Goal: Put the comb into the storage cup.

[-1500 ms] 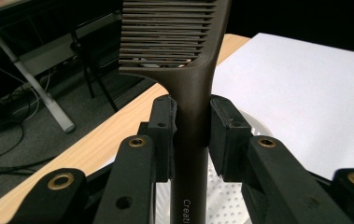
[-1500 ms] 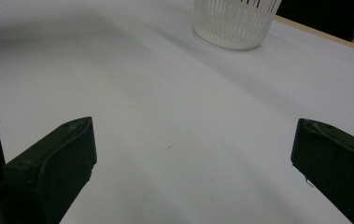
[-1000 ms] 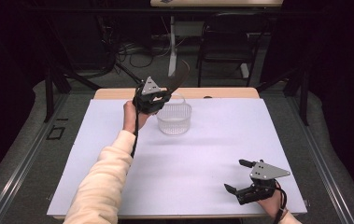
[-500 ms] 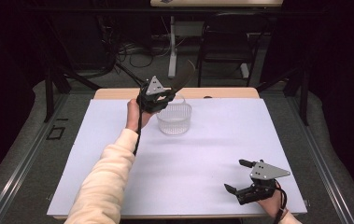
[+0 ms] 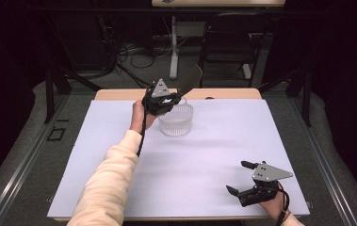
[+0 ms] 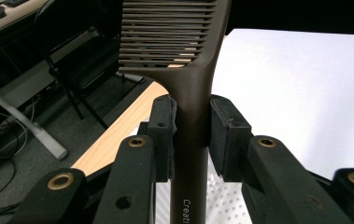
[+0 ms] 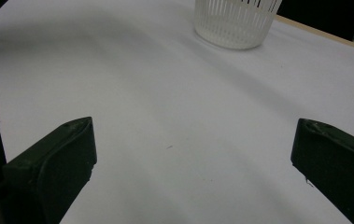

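A dark brown comb (image 5: 191, 79) sticks up and to the right from my left gripper (image 5: 170, 98), which is shut on its handle. In the left gripper view the two pads (image 6: 165, 126) press the handle on both sides, and the comb's teeth (image 6: 170, 37) are above them. The gripper hangs over the left rim of a white slotted basket (image 5: 176, 123) at the table's far middle, and its perforated floor (image 6: 221, 200) shows below the jaws. My right gripper (image 5: 240, 177) rests open near the front right, with bare sheet between its jaws (image 7: 193, 154) and the basket (image 7: 233, 23) far ahead.
A white sheet (image 5: 223, 141) covers the table, with a strip of wooden tabletop (image 5: 223, 93) bare along the far edge. Behind the table stand a dark chair (image 5: 228, 52), a desk leg (image 5: 174, 47) and cables on the floor.
My left gripper has drifted slightly to the right with the comb, which now leans more to the right. The right gripper has stayed put.
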Action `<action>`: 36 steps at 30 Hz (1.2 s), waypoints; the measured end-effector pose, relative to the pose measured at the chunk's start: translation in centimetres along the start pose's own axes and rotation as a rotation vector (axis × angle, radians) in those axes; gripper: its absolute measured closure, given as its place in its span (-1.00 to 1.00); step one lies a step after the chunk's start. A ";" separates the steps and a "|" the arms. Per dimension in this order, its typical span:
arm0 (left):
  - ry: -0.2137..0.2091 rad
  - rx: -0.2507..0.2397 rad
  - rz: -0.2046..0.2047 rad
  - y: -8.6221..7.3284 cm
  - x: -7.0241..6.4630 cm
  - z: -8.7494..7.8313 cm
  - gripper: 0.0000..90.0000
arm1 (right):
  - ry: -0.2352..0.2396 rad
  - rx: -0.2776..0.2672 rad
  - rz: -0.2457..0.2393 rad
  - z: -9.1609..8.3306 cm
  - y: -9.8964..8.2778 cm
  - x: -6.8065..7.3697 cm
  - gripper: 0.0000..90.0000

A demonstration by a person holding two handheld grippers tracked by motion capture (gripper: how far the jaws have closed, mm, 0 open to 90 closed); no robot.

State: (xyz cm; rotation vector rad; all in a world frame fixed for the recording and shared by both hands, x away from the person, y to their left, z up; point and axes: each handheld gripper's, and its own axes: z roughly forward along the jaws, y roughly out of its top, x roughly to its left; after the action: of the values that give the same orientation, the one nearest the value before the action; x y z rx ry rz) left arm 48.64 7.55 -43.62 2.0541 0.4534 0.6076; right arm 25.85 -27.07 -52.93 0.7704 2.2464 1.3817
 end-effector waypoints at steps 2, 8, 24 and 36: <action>-0.009 -0.003 0.006 0.0 -0.1 0.1 0.60 | 0.000 0.000 -0.002 0.0 0.0 0.0 -1.00; -0.028 0.003 0.009 -0.2 -0.2 0.6 0.60 | 0.001 -0.001 -0.004 0.0 0.0 0.0 -1.00; -0.102 0.015 -0.003 -0.9 -0.4 1.9 0.60 | 0.000 0.000 -0.005 0.0 0.0 0.0 -1.00; -0.136 0.047 -0.005 -1.5 -0.2 2.5 0.60 | 0.002 0.004 -0.004 0.0 0.0 0.0 -1.00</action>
State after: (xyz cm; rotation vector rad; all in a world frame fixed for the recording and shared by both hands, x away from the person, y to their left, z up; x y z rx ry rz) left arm 49.78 6.49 -46.15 2.1228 0.3963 0.4546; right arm 25.83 -27.06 -52.93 0.7658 2.2521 1.3770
